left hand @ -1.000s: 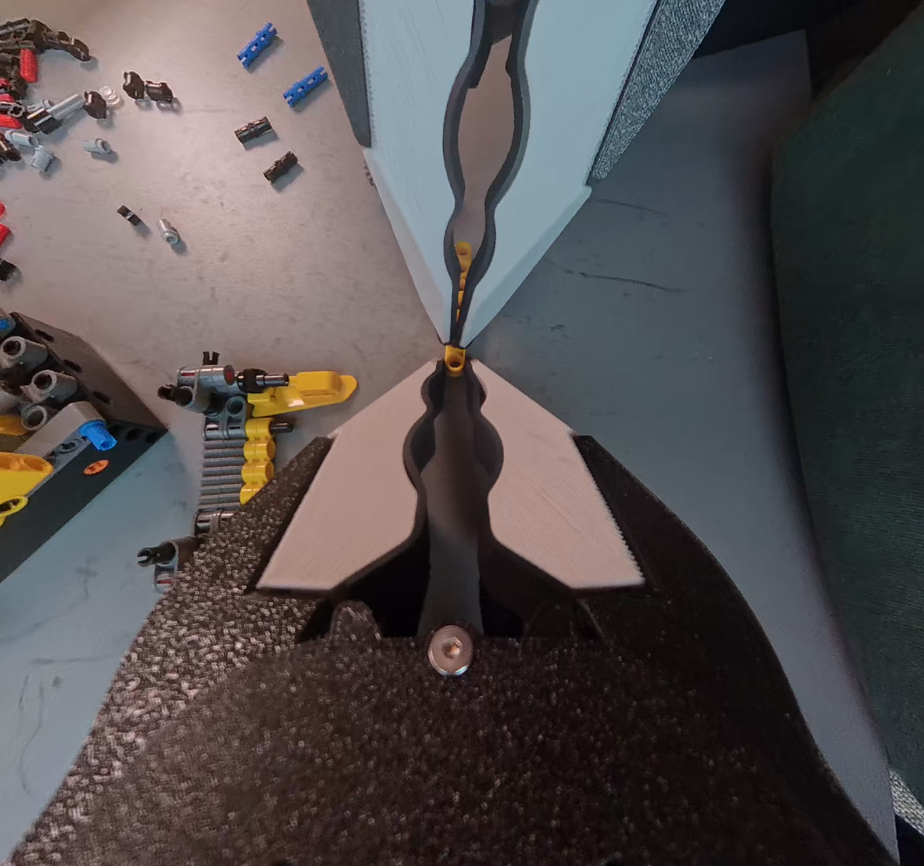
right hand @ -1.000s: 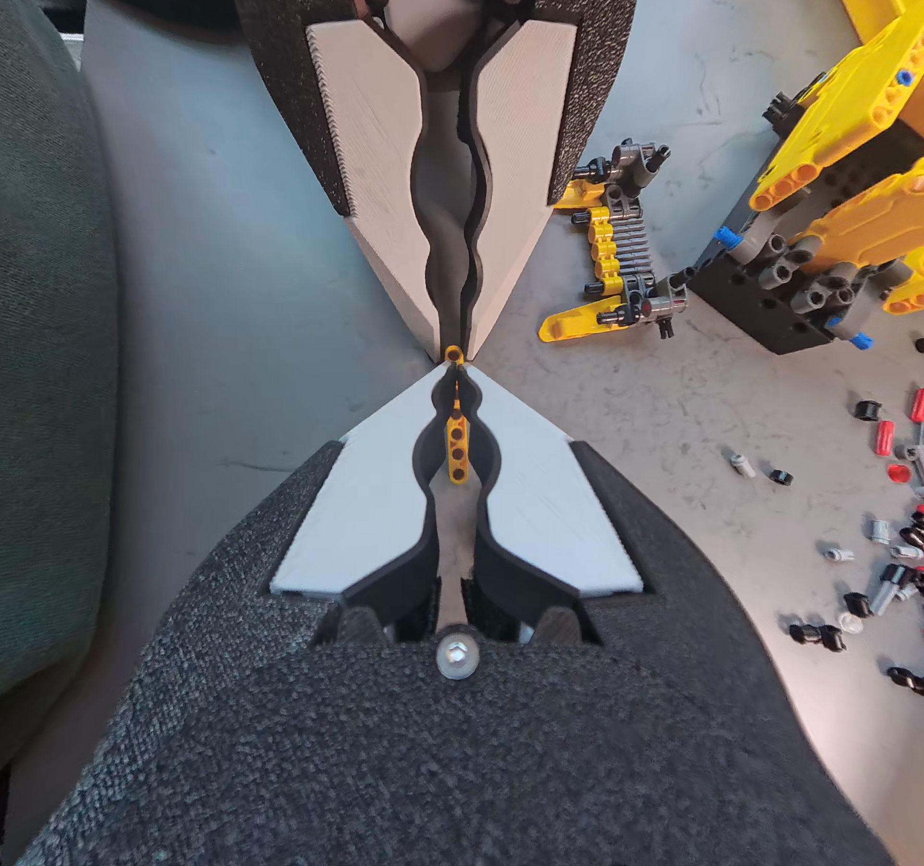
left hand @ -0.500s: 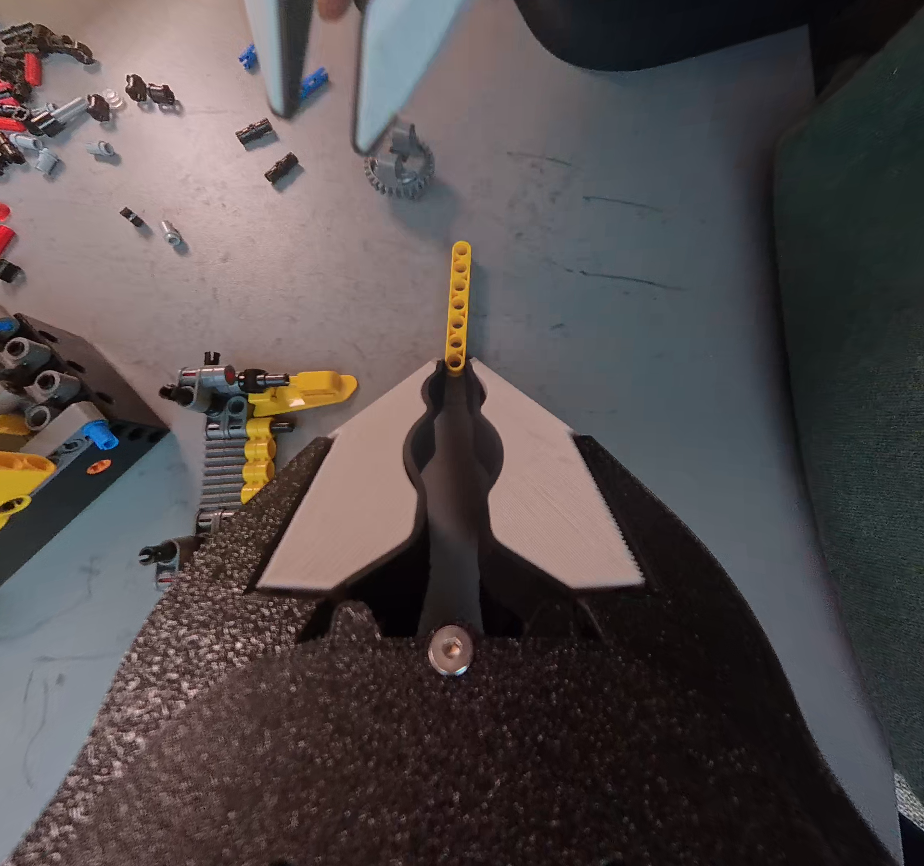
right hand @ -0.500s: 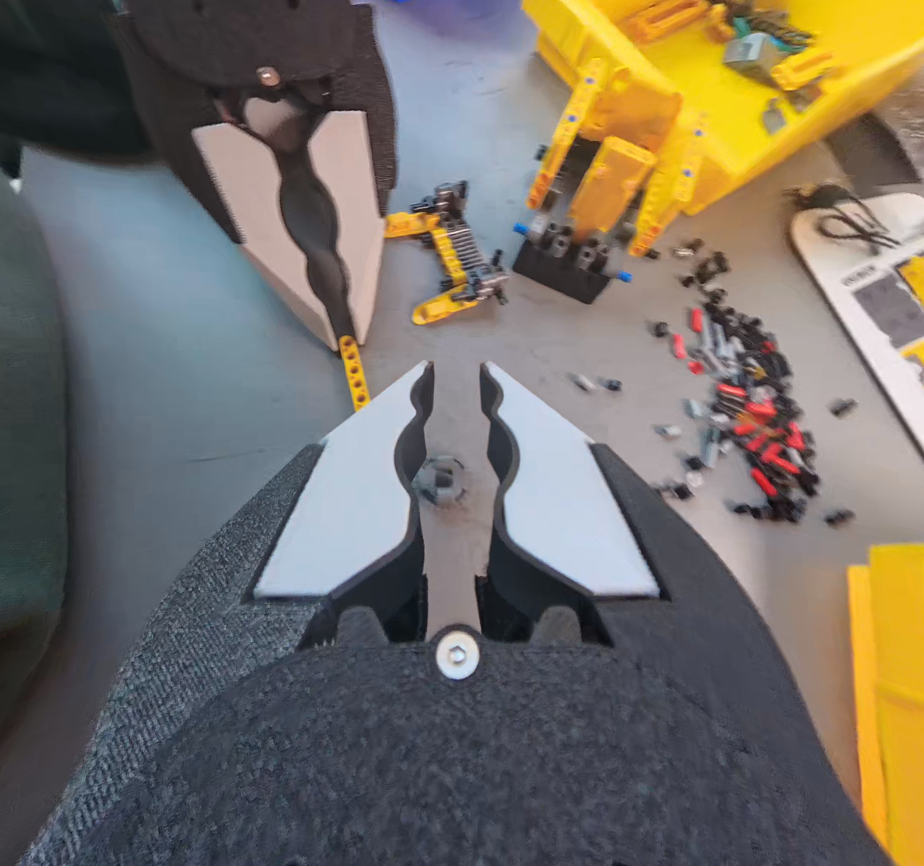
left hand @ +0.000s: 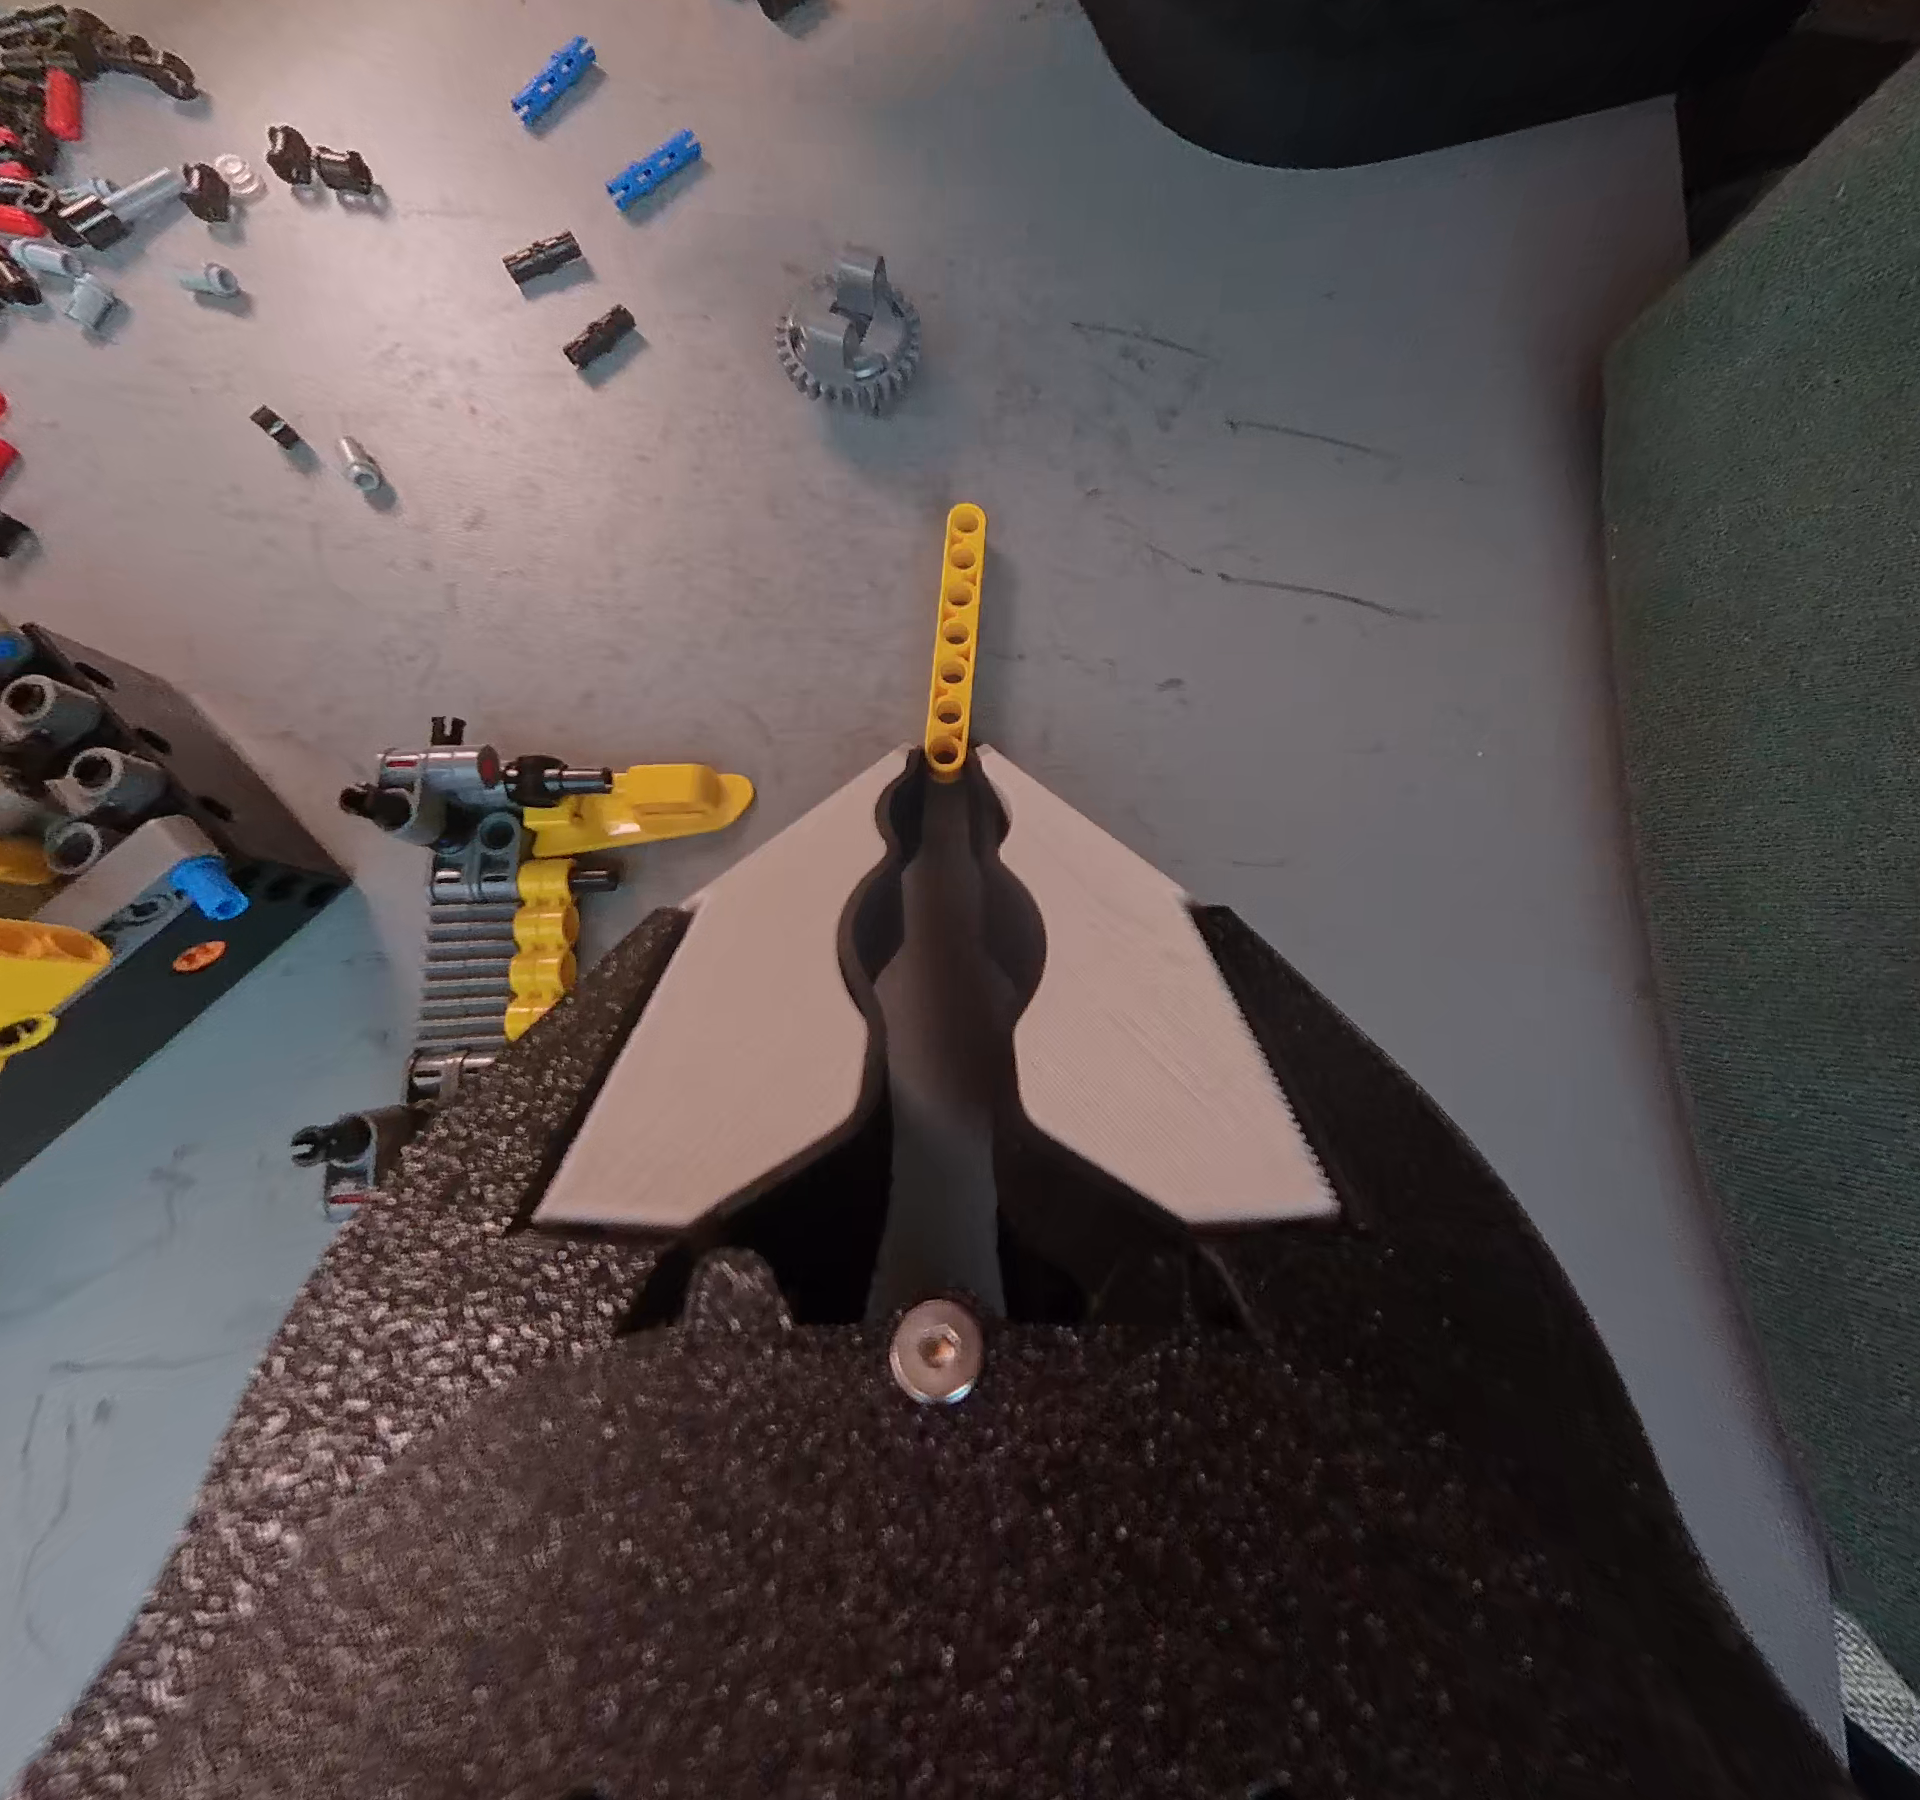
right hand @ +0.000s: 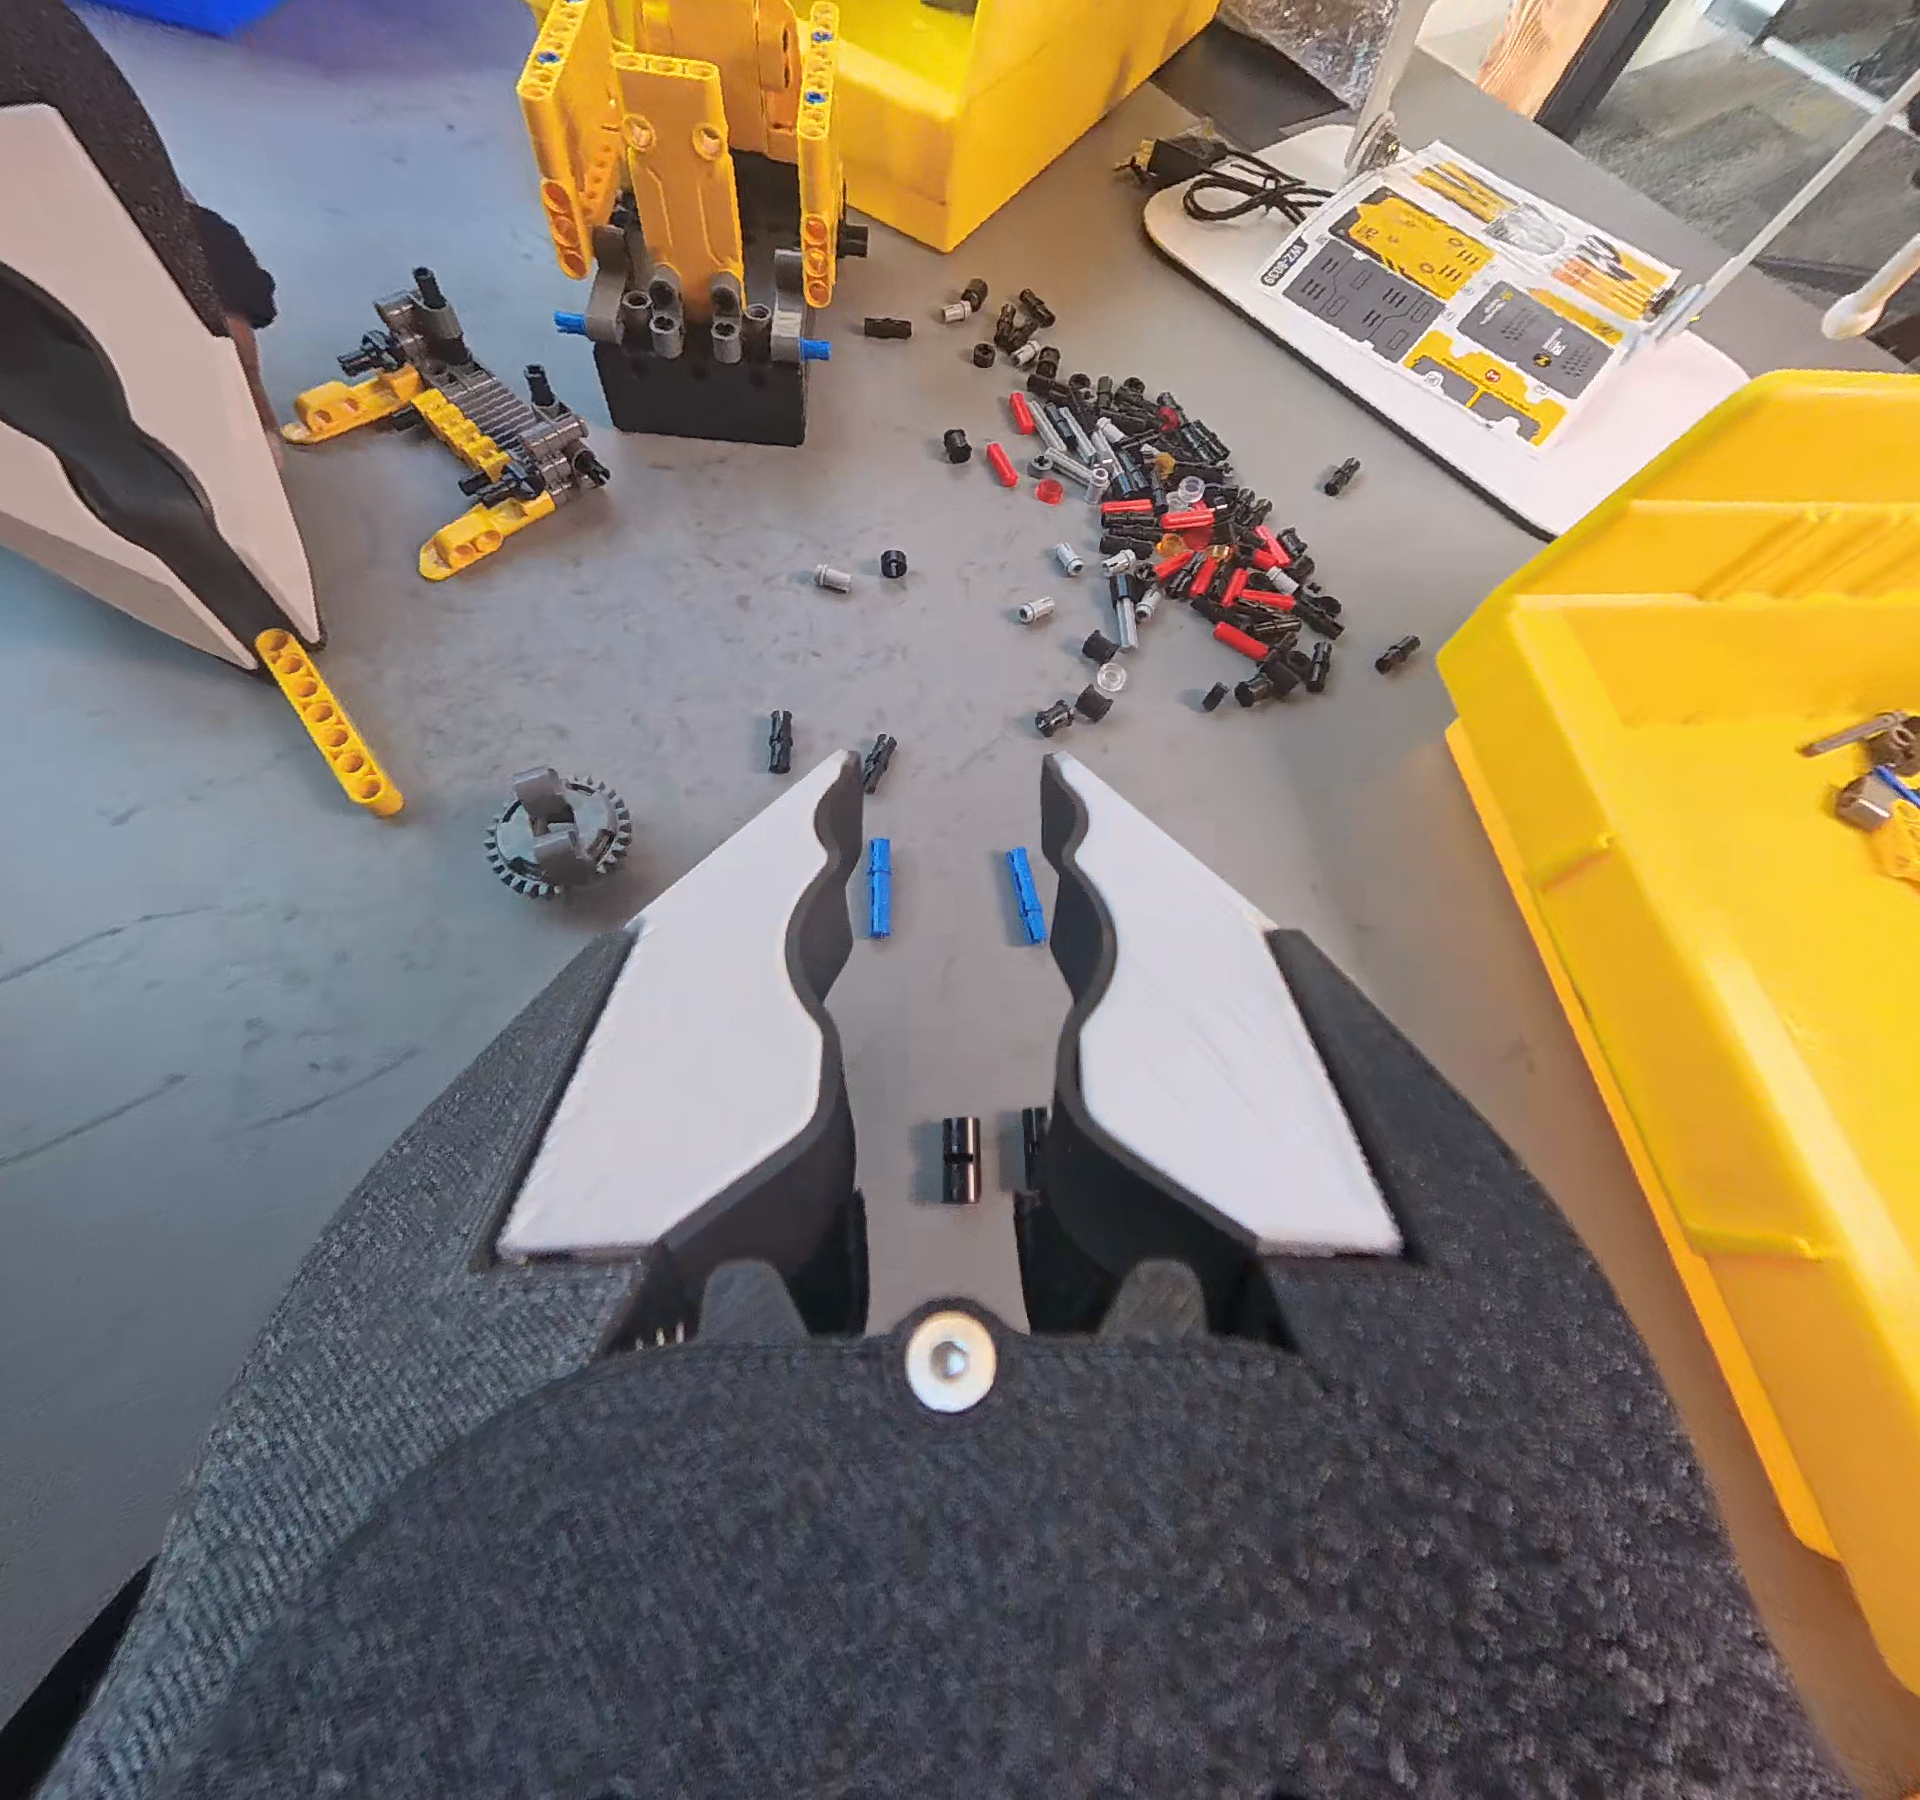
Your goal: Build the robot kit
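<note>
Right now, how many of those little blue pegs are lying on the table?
2. In the right wrist view, one blue peg lies by the left finger of the open right hand-held gripper, the other blue peg by its right finger. More could be hidden in the pile of small parts.

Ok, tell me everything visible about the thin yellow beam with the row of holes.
The yellow beam is a slim, flat plastic strip with rounded ends and a single row of seven round holes. It looks straight and undamaged. The left gripper is shut on one end hole, so the beam sticks straight out ahead of the tips, above the grey table. The grey gear lies beyond its free end, apart from it. The open right gripper is not touching it.
</note>
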A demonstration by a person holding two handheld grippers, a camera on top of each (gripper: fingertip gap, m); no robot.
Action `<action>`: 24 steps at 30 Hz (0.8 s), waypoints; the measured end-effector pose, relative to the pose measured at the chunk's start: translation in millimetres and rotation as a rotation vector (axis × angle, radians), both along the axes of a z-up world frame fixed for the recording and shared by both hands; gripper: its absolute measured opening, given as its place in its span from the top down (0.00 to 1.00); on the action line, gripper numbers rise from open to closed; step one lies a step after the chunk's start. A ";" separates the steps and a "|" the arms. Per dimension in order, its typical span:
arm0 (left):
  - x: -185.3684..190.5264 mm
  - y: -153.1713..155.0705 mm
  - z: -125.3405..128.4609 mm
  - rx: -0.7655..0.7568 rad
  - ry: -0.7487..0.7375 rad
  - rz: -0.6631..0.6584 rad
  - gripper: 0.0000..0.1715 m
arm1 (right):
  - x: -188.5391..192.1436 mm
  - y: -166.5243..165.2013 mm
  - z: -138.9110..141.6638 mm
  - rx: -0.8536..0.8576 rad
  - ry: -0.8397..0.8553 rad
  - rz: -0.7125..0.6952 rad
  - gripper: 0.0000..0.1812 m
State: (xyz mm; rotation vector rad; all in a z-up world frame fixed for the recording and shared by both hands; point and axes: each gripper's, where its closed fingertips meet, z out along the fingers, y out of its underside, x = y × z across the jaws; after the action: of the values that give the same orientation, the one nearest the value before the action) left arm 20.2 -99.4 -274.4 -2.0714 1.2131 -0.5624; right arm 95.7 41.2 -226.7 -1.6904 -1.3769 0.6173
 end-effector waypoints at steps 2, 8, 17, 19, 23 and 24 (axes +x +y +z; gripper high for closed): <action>0.1 -0.1 -0.1 0.004 0.003 0.000 0.96 | -2.3 3.1 -1.3 0.011 0.010 -0.007 0.82; 0.1 0.0 -0.1 0.005 0.003 0.001 0.96 | -1.9 10.5 4.0 0.044 0.062 -0.040 0.83; -0.2 0.7 0.2 -0.001 -0.001 0.006 0.96 | 1.8 16.4 13.1 0.118 0.110 -0.075 0.84; -0.2 0.7 0.1 0.002 0.001 0.005 0.96 | 1.4 15.2 15.1 0.135 0.122 -0.065 0.84; -0.1 0.7 0.2 -0.006 -0.005 0.004 0.96 | 2.5 17.4 14.9 0.135 0.130 -0.072 0.85; -0.1 0.7 0.2 -0.009 -0.007 0.005 0.96 | 2.8 17.6 14.9 0.133 0.133 -0.072 0.85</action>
State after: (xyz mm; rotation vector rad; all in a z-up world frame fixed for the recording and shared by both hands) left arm 20.1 -98.7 -274.2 -2.0778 1.2039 -0.5732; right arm 98.5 58.8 -211.8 -1.5580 -1.2306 0.5742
